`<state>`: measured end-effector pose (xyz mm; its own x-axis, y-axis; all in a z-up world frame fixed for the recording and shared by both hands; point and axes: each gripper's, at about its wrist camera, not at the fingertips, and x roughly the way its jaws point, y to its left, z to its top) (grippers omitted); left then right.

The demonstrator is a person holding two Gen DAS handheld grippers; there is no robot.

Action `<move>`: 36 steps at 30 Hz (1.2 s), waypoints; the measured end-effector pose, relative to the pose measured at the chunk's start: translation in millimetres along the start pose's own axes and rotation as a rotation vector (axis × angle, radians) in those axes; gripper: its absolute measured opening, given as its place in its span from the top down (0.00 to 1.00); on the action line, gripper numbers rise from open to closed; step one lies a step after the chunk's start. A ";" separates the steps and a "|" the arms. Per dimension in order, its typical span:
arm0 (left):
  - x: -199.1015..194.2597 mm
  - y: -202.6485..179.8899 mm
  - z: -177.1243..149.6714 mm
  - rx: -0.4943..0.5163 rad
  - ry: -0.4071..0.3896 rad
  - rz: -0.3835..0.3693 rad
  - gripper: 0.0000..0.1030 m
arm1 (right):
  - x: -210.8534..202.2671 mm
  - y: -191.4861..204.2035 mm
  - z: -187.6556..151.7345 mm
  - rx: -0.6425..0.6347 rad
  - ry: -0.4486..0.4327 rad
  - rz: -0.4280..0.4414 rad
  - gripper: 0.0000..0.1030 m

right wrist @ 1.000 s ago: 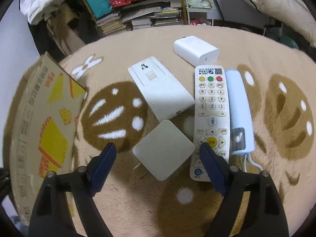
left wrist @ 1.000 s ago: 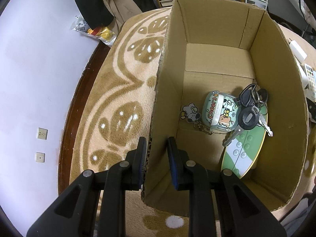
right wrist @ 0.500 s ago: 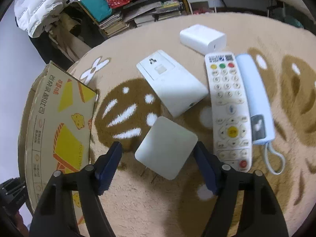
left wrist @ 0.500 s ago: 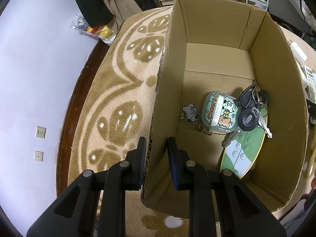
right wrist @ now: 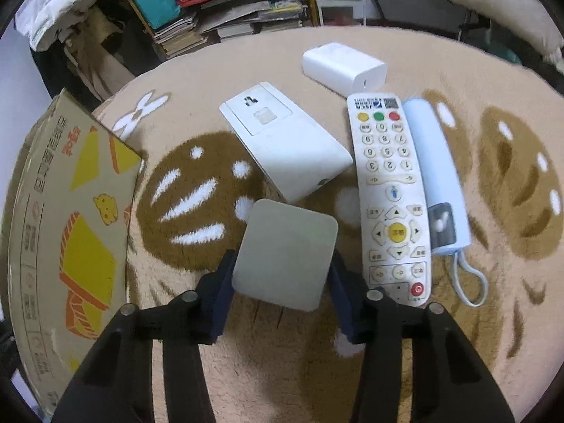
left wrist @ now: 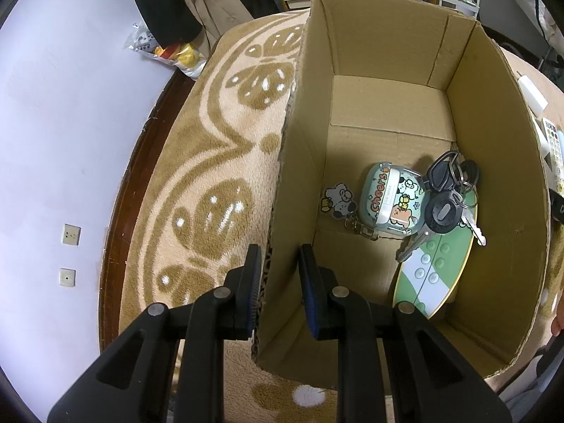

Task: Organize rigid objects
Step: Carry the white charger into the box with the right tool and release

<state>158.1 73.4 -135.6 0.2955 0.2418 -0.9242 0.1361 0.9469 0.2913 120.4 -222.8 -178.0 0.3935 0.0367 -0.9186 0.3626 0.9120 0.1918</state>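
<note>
The right gripper [right wrist: 282,275] has just been closing its jaws, and the blue pads now sit against the two sides of a square white plug adapter [right wrist: 285,253], which appears raised a little off the rug [right wrist: 352,370] with its prongs showing faintly beneath it. Just beyond the fingertips lies a white wedge-shaped device [right wrist: 289,151], and to the right of the jaws a white remote control [right wrist: 389,194] runs lengthwise away from them, touching a pale blue cylinder [right wrist: 437,183] with a cord loop on its far side. Farther out past the remote sits a small white charger block [right wrist: 343,67]. Well to the left of these jaws stands the printed outer wall of the cardboard box [right wrist: 70,225]. The left gripper [left wrist: 278,282] is pinched on that box's near left wall [left wrist: 282,246], one pad outside and one inside. Inside the box, ahead and to the right of these jaws, lie a cartoon-printed earbud case [left wrist: 391,204] with a dog charm [left wrist: 338,201], a bunch of keys [left wrist: 447,197] touching it, and under the keys a green and white oval remote [left wrist: 433,268]. To the left of the jaws the rug runs to a dark wooden edge [left wrist: 116,225].
</note>
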 end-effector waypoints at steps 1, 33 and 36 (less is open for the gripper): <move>0.1 0.1 0.1 0.000 0.000 0.001 0.79 | -3.2 1.8 -0.7 0.000 -0.008 0.008 0.49; -2.2 -6.2 -2.6 0.016 -0.006 0.024 0.79 | -112.8 115.1 -18.9 -0.294 -0.255 0.306 0.49; -1.7 -7.3 -2.8 0.016 -0.005 0.028 0.79 | -110.4 122.1 -21.9 -0.318 -0.245 0.320 0.49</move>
<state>153.9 66.6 -136.9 0.3044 0.2666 -0.9145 0.1430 0.9364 0.3206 102.8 -106.5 -60.8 0.6431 0.2724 -0.7157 -0.0681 0.9513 0.3008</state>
